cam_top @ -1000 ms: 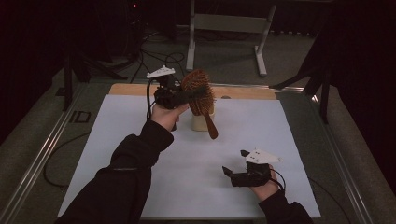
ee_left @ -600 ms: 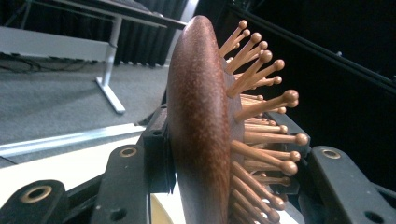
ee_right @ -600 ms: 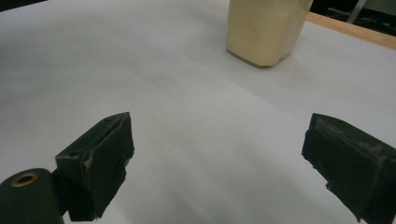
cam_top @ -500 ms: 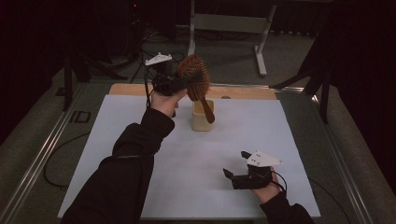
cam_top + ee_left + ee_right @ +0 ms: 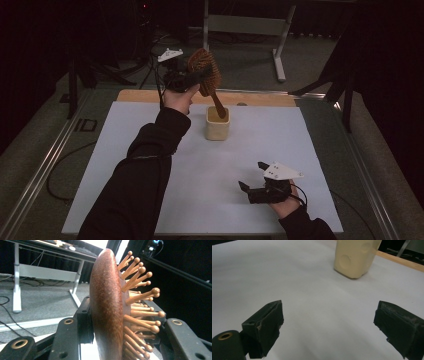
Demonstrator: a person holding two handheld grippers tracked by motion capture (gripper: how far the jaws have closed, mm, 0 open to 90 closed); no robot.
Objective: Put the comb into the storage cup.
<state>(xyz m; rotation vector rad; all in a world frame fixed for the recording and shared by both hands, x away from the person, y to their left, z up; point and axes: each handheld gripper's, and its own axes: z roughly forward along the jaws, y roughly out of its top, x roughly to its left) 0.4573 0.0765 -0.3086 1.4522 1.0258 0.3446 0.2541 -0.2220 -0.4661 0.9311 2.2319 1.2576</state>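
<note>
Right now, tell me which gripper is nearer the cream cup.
Left. The left gripper is shut on the wooden hairbrush just above and left of the cream cup, the handle tip at its mouth. The right gripper rests open on the white mat, well nearer the person.

— Where do we find the hairbrush (image 5: 205, 70)?
— Above the cup (image 5: 217, 124) at the table's (image 5: 150, 150) far middle, handle tip inside it.
— And our claws?
— Left claw (image 5: 192, 80) behind-left; right claw (image 5: 252, 175) nearer, to the right.
</note>
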